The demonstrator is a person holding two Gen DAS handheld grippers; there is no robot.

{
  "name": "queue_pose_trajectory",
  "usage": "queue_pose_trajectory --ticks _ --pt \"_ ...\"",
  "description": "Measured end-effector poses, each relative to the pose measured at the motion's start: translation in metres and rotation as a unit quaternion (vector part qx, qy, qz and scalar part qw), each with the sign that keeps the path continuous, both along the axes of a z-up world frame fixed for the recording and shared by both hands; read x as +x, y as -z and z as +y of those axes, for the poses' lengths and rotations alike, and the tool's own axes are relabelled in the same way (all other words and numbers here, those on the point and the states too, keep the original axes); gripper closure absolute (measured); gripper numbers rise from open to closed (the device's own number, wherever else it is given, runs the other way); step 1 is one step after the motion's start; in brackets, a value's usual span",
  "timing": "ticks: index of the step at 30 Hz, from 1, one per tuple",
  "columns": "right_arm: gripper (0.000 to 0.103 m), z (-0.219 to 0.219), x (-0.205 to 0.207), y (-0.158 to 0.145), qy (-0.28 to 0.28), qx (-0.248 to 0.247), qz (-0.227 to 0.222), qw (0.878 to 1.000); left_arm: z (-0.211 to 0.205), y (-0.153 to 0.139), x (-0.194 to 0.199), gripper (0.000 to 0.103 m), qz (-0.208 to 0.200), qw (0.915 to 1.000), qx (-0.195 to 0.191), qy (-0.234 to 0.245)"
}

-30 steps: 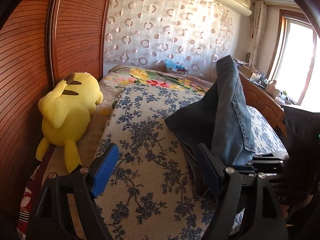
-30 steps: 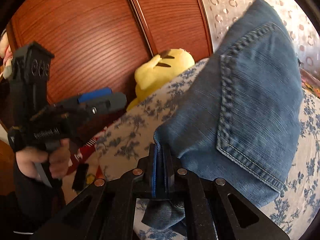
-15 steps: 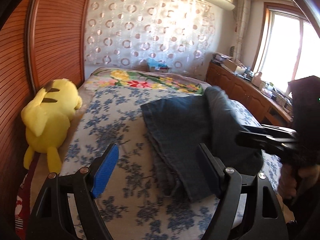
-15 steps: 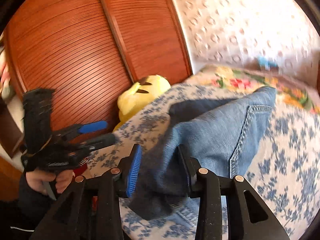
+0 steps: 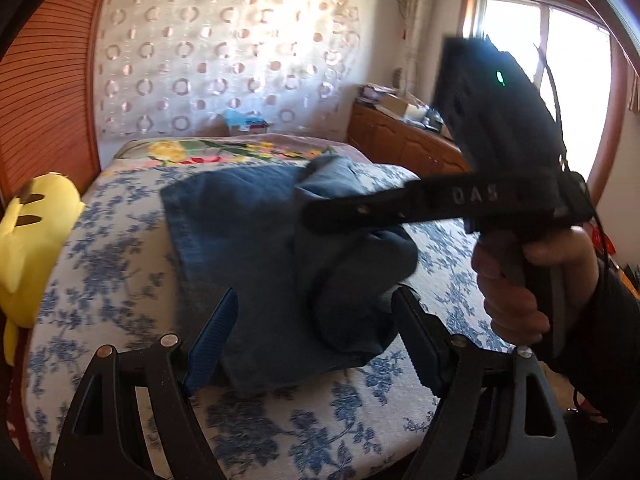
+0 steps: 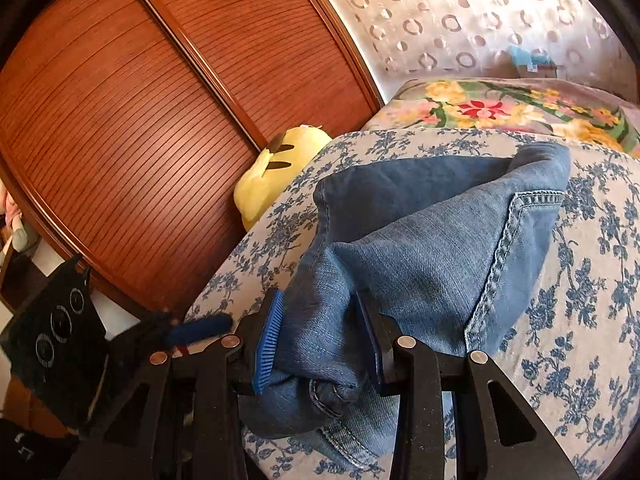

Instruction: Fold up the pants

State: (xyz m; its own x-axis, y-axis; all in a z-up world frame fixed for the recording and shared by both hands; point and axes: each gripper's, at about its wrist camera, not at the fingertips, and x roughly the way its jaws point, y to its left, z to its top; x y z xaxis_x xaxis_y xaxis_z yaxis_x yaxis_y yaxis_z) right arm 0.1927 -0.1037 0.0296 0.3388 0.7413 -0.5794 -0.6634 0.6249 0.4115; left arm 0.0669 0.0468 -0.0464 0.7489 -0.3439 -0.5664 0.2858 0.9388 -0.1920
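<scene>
only the left view shows a hand beside the jeans.

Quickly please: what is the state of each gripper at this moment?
Left gripper: open, holding nothing.
Right gripper: open; folded blue denim pants lie between its pads, released.

pants: matt blue denim, stitched seams | bed: woven floral cloth | wardrobe: glossy ribbed wood | toy: yellow plush
</scene>
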Motion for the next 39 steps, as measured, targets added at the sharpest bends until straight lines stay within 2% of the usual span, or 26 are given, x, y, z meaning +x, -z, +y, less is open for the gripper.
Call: queue_pose_trajectory --ticks 1,3,4,6,8,10,15,20,24,29,31,33,34,35,36,39 --pt "0.065 0.000 0.001 0.000 0.002 0.003 0.001 1.000 -0.002 0.002 0.002 0.023 0.002 1.0000 0.000 0.001" --pt "0.065 -0.007 -0.003 -0.004 0.010 0.009 -0.001 1.000 -0.007 0.008 0.009 0.039 0.010 0.9999 -0.005 0.008" --pt "0.065 -0.009 -0.003 -0.005 0.014 0.009 -0.004 1.000 -0.008 0.011 0.013 0.044 0.014 0.9997 -0.012 0.015" --pt "0.065 -0.011 -0.003 -0.004 0.023 0.006 -0.009 1.000 -0.009 0.017 0.021 0.072 0.024 0.9993 -0.024 0.018" --pt "0.065 -0.017 -0.005 -0.006 0.033 0.000 -0.019 0.999 -0.009 0.022 0.028 0.085 0.029 0.9992 -0.026 0.007" --pt "0.065 -0.028 -0.007 -0.012 0.046 -0.003 -0.031 0.998 -0.007 0.022 0.028 0.090 0.031 0.9993 -0.022 -0.008" --pt "0.061 -0.068 -0.009 -0.030 0.091 -0.012 -0.069 0.993 0.003 0.022 0.022 0.091 0.033 0.9989 -0.029 -0.017" --pt "0.059 -0.084 0.024 -0.026 0.153 -0.071 -0.103 0.980 0.006 0.024 0.022 0.091 0.032 0.9989 -0.029 -0.018" --pt "0.058 -0.084 0.067 -0.004 0.169 -0.087 -0.064 0.980 0.006 0.025 0.022 0.091 0.031 0.9990 -0.028 -0.018" --pt "0.058 -0.079 0.103 0.013 0.148 -0.045 -0.002 0.988 0.006 0.025 0.021 0.090 0.038 0.9987 -0.030 -0.016" --pt "0.058 -0.074 0.112 0.020 0.138 -0.039 0.019 0.990 0.008 0.021 0.020 0.084 0.048 0.9979 -0.040 -0.018" --pt "0.058 -0.070 0.111 0.023 0.130 -0.036 0.023 0.991 0.010 0.015 0.017 0.072 0.046 0.9979 -0.040 -0.021" --pt "0.058 -0.066 0.118 0.021 0.128 -0.035 0.022 0.991 0.010 0.010 0.014 0.069 0.039 0.9983 -0.036 -0.025" --pt "0.064 -0.067 0.118 0.022 0.124 -0.033 0.022 0.991 0.011 0.006 0.012 0.063 0.030 0.9986 -0.033 -0.027" --pt "0.067 -0.066 0.119 0.022 0.122 -0.031 0.020 0.992 0.011 0.001 0.010 0.051 0.021 0.9989 -0.031 -0.029" --pt "0.074 -0.066 0.119 0.021 0.115 -0.034 0.012 0.993 0.014 -0.007 0.014 0.047 0.013 0.9987 -0.031 -0.037"
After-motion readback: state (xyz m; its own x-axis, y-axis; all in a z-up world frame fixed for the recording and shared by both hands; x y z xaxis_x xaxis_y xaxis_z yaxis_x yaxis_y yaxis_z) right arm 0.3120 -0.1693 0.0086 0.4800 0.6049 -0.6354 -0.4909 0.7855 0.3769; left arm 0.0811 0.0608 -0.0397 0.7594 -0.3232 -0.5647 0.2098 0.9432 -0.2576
